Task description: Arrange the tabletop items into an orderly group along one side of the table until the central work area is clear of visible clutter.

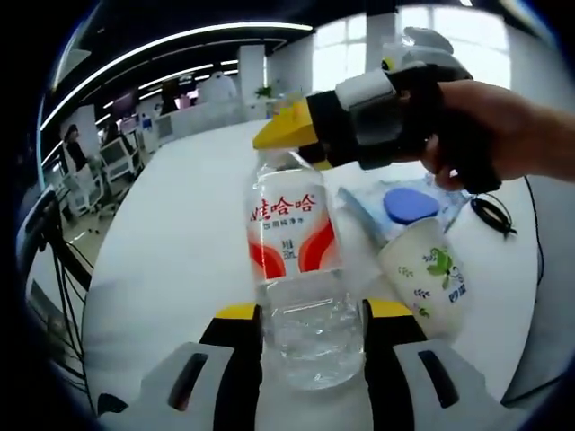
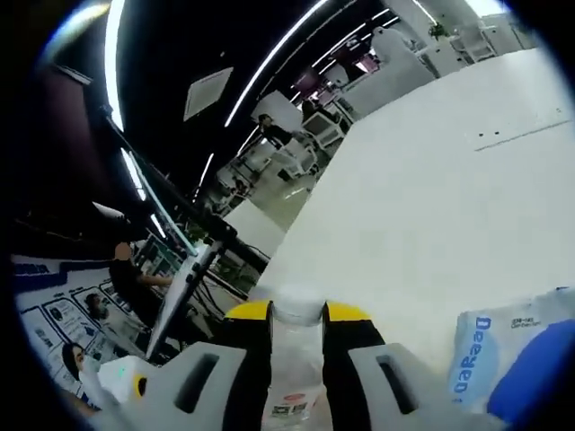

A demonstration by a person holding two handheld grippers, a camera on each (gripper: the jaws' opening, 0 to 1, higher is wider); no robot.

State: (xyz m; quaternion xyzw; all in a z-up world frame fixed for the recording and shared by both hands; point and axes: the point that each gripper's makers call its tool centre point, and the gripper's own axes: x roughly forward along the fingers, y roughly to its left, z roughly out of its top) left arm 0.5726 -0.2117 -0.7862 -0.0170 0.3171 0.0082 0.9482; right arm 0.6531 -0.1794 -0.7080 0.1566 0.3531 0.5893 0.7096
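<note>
Left gripper (image 1: 312,325) clamped low; right gripper (image 2: 297,316) clamped at top.

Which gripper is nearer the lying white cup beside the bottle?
Left. The left gripper clamps the water bottle's base, right beside the white cup. The right gripper grips the bottle's cap, higher above the cup.

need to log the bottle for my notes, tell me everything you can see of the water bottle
The water bottle is clear plastic with a white cap and a white label with red lettering and red-orange swooshes. It stands upright on the white table. The left gripper has its yellow-tipped fingers against both sides of the lower body. The right gripper closes on the cap and neck from above. A white yogurt cup lies close beside it.
</note>
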